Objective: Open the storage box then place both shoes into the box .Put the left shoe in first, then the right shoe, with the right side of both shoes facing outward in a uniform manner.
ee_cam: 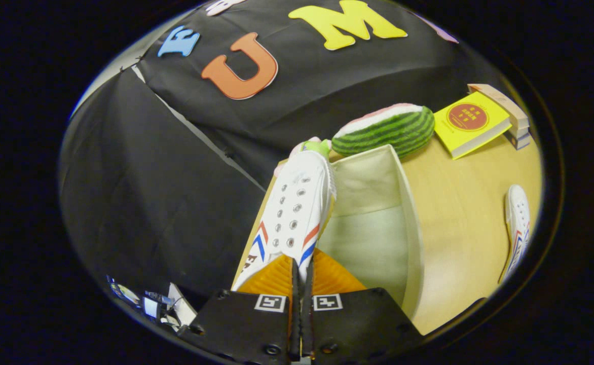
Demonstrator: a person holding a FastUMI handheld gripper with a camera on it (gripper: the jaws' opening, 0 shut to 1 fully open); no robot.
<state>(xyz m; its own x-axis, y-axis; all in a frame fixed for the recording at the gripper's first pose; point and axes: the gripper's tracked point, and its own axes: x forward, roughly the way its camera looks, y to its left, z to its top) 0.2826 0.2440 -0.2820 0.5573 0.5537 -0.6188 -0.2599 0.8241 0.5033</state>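
Observation:
My gripper (pixel 302 271) is shut on a white canvas shoe (pixel 294 213) with red and blue stripes, both orange fingers (pixel 274 279) pinching its heel end. The shoe points away from me and hangs over the left wall of the open cream storage box (pixel 412 223). The box's inside shows just right of the shoe, with nothing seen in it. The second white shoe (pixel 517 230) lies on the wooden table (pixel 459 203) well right of the box.
A plush watermelon slice (pixel 388 129) lies just beyond the box. A yellow book (pixel 472 124) rests on a small stack of books (pixel 517 121) at the far right of the table. Some small items (pixel 147 304) show low at left, beside the gripper.

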